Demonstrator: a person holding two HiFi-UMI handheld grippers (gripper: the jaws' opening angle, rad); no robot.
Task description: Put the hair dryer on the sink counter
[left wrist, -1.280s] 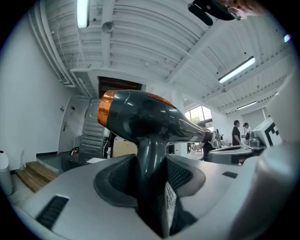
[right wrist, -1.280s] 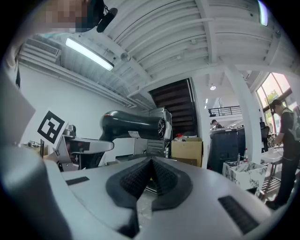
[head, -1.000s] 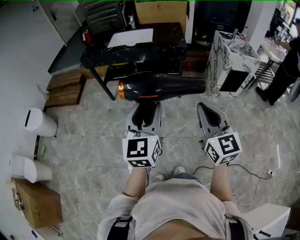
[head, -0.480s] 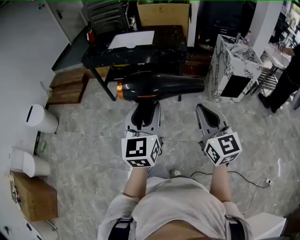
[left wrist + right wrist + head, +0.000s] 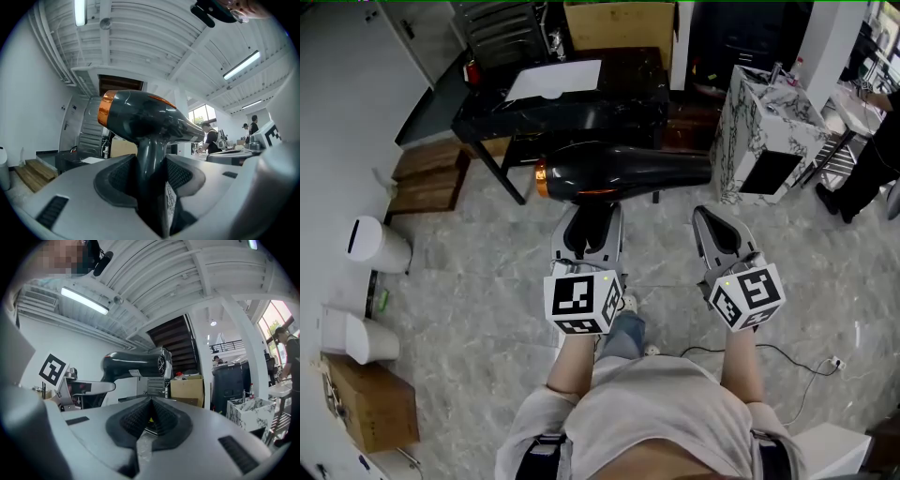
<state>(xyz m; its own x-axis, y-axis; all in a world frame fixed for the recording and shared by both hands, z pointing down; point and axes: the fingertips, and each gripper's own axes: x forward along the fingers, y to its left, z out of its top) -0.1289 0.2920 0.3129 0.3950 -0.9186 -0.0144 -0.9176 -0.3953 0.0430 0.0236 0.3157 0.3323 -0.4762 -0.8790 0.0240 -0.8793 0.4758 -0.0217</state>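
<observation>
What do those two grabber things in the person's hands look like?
The left gripper and right gripper are both grey plastic, with two long pointed jaws lined by dark ribbed pads. Each carries a white cube printed with black square markers. The person wears a pale short-sleeved top.

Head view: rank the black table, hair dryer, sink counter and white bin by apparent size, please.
Largest: black table.
Next, about alike: hair dryer and sink counter; the dryer is nearer the camera, so no ranking.
Smallest: white bin.
</observation>
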